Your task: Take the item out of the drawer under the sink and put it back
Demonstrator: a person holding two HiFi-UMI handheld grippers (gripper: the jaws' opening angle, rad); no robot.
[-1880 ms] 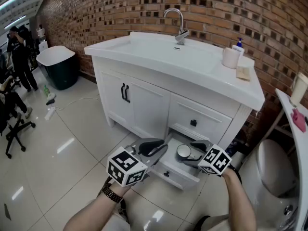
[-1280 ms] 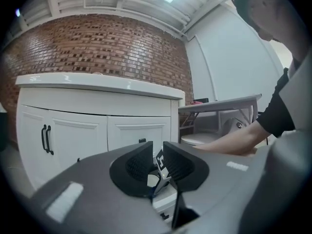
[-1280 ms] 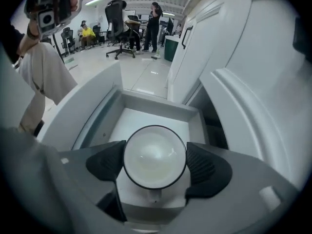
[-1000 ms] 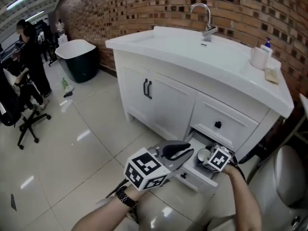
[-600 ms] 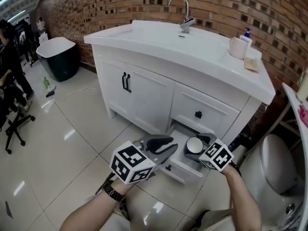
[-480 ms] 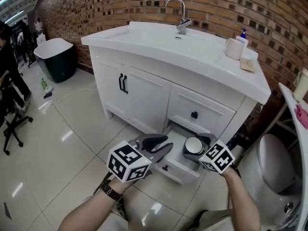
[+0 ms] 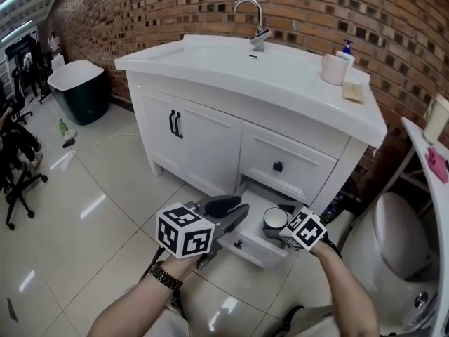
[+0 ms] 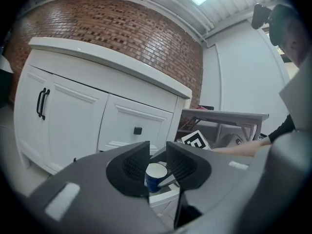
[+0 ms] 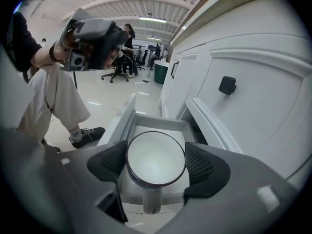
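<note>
A dark blue mug [image 7: 274, 218] with a white inside hangs over the open bottom drawer [image 7: 245, 246] of the white sink cabinet [image 7: 210, 142]. My right gripper [image 7: 278, 215] is shut on the mug, a pad at each side of its rim [image 9: 155, 160], with the handle pointing back at the camera. Below it lies the drawer's pale floor [image 9: 146, 123]. My left gripper [image 7: 228, 208] hovers in front of the drawer, left of the mug, jaws a narrow gap apart with nothing between them. Through that gap [image 8: 157, 156] the mug [image 8: 156, 175] shows further off.
On the counter stand a faucet [image 7: 251, 18], a white cup [image 7: 333, 69] and a soap bottle [image 7: 346, 48]. A toilet [image 7: 398, 234] is close on the right. At the far left are a dark tub [image 7: 77, 90] and an office chair [image 7: 17, 170]. The floor is glossy tile.
My right gripper has lowered the mug a little toward the open drawer. The left gripper has barely moved.
</note>
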